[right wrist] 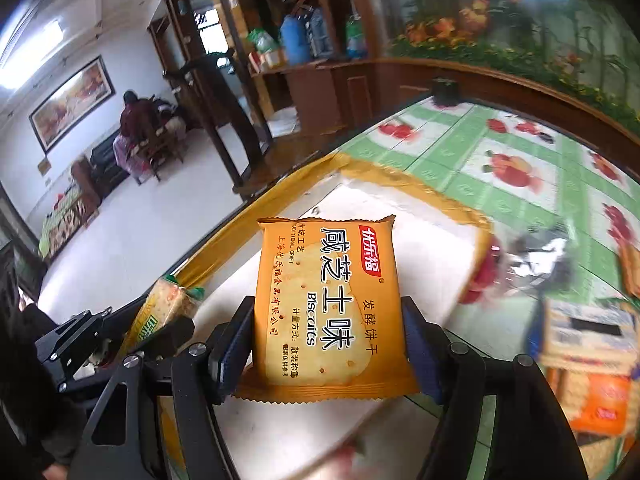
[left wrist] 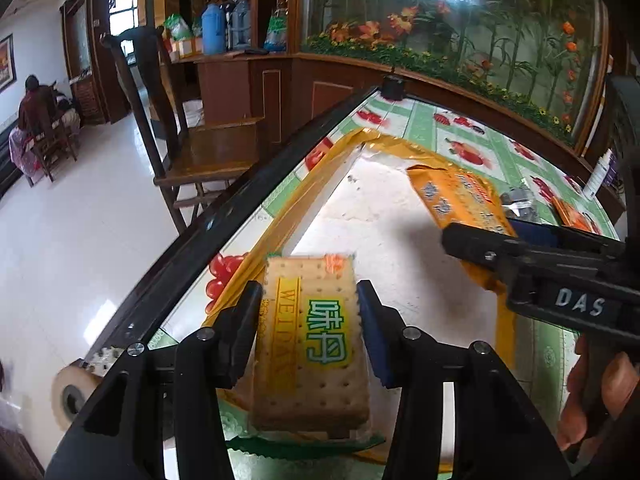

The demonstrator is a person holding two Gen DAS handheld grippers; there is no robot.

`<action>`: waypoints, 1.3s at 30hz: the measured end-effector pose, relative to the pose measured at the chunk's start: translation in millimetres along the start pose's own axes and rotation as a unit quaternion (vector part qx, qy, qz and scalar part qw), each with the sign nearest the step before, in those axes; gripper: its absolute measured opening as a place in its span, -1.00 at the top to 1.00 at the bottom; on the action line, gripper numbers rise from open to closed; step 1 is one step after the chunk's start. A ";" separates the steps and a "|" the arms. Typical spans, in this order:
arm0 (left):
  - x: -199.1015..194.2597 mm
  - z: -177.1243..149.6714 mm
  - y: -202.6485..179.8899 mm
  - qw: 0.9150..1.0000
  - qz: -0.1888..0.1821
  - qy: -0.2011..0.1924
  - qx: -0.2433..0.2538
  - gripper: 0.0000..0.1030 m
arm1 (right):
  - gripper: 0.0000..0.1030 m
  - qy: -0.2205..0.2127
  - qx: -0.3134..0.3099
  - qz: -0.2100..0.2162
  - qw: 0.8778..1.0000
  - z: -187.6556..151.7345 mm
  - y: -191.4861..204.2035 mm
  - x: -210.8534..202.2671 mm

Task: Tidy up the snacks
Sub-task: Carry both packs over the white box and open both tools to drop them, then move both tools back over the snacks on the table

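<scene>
The left gripper (left wrist: 308, 308) is drawn in narrow, its two pads pressed on the long edges of one pale cracker packet (left wrist: 312, 344) with a yellow-green label, held above the near corner of the white area ringed by yellow tape (left wrist: 280, 216). The right gripper (right wrist: 328, 336) stands wider, both pads clamped on the sides of one orange biscuit packet (right wrist: 326, 300), which it carries face-up over that same white area. In the left wrist view the right gripper (left wrist: 500, 248) reaches in from the right with its orange biscuit packet (left wrist: 456, 196); in the right wrist view the left gripper (right wrist: 132, 344) shows at lower left with the pale cracker packet (right wrist: 168, 308).

So two packets are held, one in each gripper. Farther right on the fruit-patterned tablecloth (right wrist: 460, 140) lie one crumpled silvery wrapper (right wrist: 536, 256) and some more orange packets (right wrist: 596, 396), blurred, perhaps two. One wooden chair (left wrist: 192, 136) stands beside the table, and one blue bottle (left wrist: 213, 28) sits on the cabinet behind.
</scene>
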State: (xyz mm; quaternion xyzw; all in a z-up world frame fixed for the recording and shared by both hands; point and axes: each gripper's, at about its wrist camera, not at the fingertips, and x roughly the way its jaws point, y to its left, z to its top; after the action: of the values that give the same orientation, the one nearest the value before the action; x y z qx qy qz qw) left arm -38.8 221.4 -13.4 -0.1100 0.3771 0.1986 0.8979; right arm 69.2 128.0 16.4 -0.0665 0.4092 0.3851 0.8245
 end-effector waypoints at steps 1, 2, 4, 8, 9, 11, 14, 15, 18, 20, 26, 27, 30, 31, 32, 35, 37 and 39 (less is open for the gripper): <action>3.0 0.1 1.4 1.000 0.000 0.005 -0.004 0.10 | -0.36 0.004 -0.005 -0.001 1.000 -1.6 -0.5 3.5; 5.7 -0.4 1.9 1.000 0.004 0.008 -0.004 0.09 | -0.36 0.008 -0.010 -0.005 1.000 -1.0 2.1 9.8; 8.4 -1.1 0.9 1.000 0.002 0.013 -0.005 0.09 | -0.36 0.016 -0.015 -0.007 1.000 -1.1 4.7 18.0; 11.4 -1.1 3.1 1.000 -0.002 0.021 -0.019 0.09 | -0.36 0.026 -0.022 -0.011 0.999 -2.6 6.5 30.4; 10.4 -0.7 4.1 0.999 -0.005 0.022 -0.024 0.09 | -0.36 0.028 -0.024 -0.012 0.999 -3.2 6.7 32.3; 8.4 -0.2 5.2 0.999 -0.005 0.020 -0.029 0.05 | -0.38 0.033 -0.027 -0.011 0.999 -3.7 6.0 35.1; 3.5 -1.0 5.1 0.999 -0.008 0.013 -0.032 -0.05 | -0.38 0.025 -0.028 -0.013 0.999 -5.4 6.0 30.1; 1.7 -0.7 4.6 0.999 -0.008 0.009 -0.034 -0.08 | -0.38 0.019 -0.031 -0.018 0.999 -6.1 6.2 25.4; -7.6 1.9 1.0 0.999 -0.010 -0.009 -0.036 -0.15 | -0.46 0.000 -0.040 -0.041 0.998 -7.2 6.6 7.8; -15.8 4.6 -2.1 0.999 -0.011 -0.023 -0.034 -0.19 | -0.50 -0.016 -0.049 -0.060 0.997 -10.3 5.9 -7.2; -36.9 9.9 -22.5 0.998 -0.021 -0.047 -0.019 -0.32 | -0.58 -0.053 -0.058 -0.129 0.989 -21.0 -11.1 -51.6; -38.9 10.1 -27.7 0.998 -0.023 -0.049 -0.015 -0.32 | -0.59 -0.057 -0.055 -0.136 0.988 -23.0 -16.0 -59.1; -44.8 8.7 -43.5 0.998 -0.032 -0.050 0.000 -0.32 | -0.62 -0.067 -0.041 -0.147 0.986 -32.7 -34.2 -80.4; -46.0 8.6 -49.0 0.998 -0.036 -0.050 0.003 -0.32 | -0.64 -0.069 -0.034 -0.151 0.986 -36.5 -40.6 -86.4; -47.7 8.1 -57.4 0.998 -0.041 -0.051 0.010 -0.33 | -0.66 -0.070 -0.028 -0.154 0.985 -40.5 -46.5 -92.5; -50.2 6.5 -77.7 0.997 -0.055 -0.050 0.026 -0.40 | -0.70 -0.075 0.004 -0.165 0.983 -57.4 -76.4 -113.4; -49.7 5.4 -93.6 0.996 -0.069 -0.045 0.037 -0.43 | -0.76 -0.075 0.033 -0.182 0.980 -72.3 -105.5 -127.8; -45.5 5.7 -110.1 0.994 -0.090 -0.032 0.047 -0.43 | -0.84 -0.072 0.066 -0.208 0.973 -87.9 -137.9 -140.4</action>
State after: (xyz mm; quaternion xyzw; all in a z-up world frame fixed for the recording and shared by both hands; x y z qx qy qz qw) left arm -15.7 112.2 28.6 -0.0941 0.3454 0.1027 0.9281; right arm 57.8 -86.7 32.3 -0.0678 0.3503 0.1814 0.9164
